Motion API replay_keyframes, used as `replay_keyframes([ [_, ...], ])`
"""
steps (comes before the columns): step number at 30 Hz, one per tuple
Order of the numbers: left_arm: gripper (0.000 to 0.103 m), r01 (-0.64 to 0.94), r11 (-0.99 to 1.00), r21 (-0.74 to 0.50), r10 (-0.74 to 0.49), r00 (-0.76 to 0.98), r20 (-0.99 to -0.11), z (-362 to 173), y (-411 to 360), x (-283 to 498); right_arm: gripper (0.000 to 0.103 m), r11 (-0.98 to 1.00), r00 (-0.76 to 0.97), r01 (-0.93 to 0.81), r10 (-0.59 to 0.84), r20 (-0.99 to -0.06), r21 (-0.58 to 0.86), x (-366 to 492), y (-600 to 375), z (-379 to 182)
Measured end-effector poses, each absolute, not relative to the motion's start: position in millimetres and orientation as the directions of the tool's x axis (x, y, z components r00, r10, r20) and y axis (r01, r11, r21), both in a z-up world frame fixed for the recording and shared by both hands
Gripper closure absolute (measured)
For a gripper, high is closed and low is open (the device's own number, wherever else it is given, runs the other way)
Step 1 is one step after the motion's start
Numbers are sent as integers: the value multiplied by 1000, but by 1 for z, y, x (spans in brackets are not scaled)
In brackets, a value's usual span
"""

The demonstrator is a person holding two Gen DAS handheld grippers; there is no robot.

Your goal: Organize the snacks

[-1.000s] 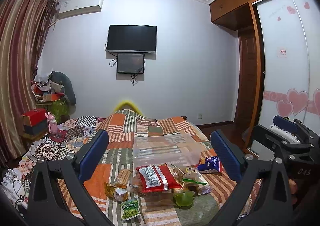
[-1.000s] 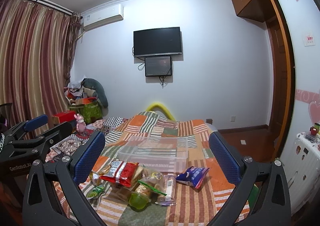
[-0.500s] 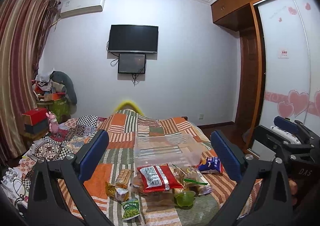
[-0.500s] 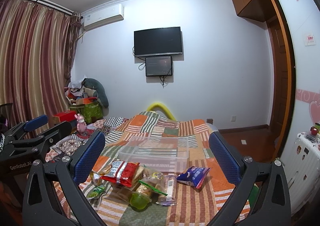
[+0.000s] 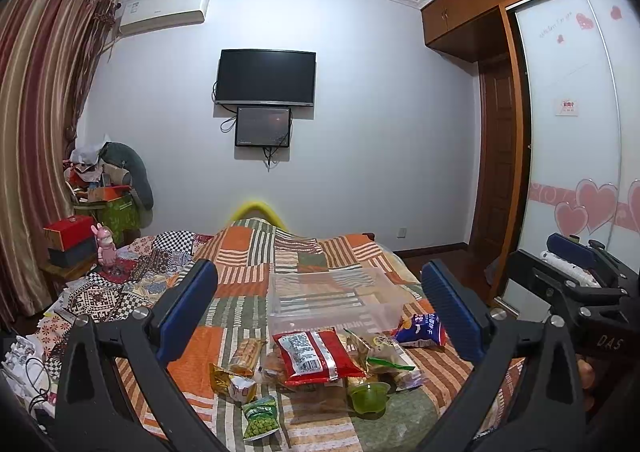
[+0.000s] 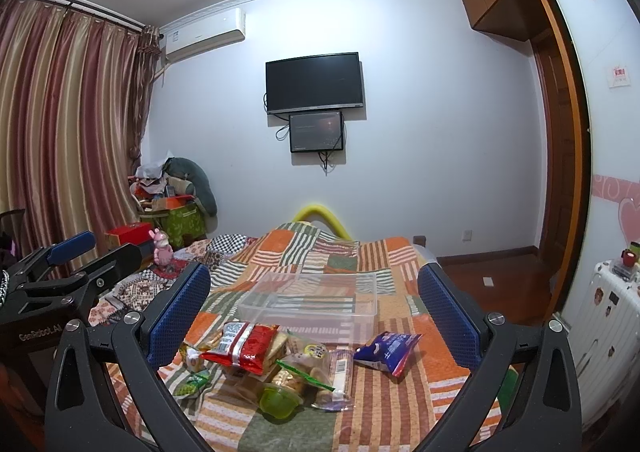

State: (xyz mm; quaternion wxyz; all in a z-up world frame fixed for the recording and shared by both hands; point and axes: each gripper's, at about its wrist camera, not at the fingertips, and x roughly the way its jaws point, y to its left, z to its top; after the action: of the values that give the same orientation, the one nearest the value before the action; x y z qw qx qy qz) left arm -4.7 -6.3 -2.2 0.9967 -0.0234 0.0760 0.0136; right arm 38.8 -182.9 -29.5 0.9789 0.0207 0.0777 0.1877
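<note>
In the left wrist view, the left hand-held gripper [image 5: 318, 304] is wide open and holds nothing. Ahead of it, between the blue pads [image 5: 188, 308], a clear plastic rectangular box [image 5: 332, 302] lies on the patchwork bed cover [image 5: 240, 276]. Nearer than the box lies the red snack packet [image 5: 314, 352], with a small green jelly cup [image 5: 369, 396] close by.

In the right wrist view, the right hand-held gripper [image 6: 314, 306] is also wide open and empty. The blue snack bag [image 6: 386, 352] lies toward its right finger, just before the box.
</note>
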Motion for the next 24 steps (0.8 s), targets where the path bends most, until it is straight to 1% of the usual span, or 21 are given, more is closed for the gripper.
replay_keyframes([
  [14,0,-20,999,-48,12,986,-163,-3,-3,-4,0,927,914,-363,374,-159,95,44,-187,-35],
  [24,0,-15,999,-49,6,981,-192,-10,-1,7,0,928,911,-359,371,-182,94,51,-185,-40],
])
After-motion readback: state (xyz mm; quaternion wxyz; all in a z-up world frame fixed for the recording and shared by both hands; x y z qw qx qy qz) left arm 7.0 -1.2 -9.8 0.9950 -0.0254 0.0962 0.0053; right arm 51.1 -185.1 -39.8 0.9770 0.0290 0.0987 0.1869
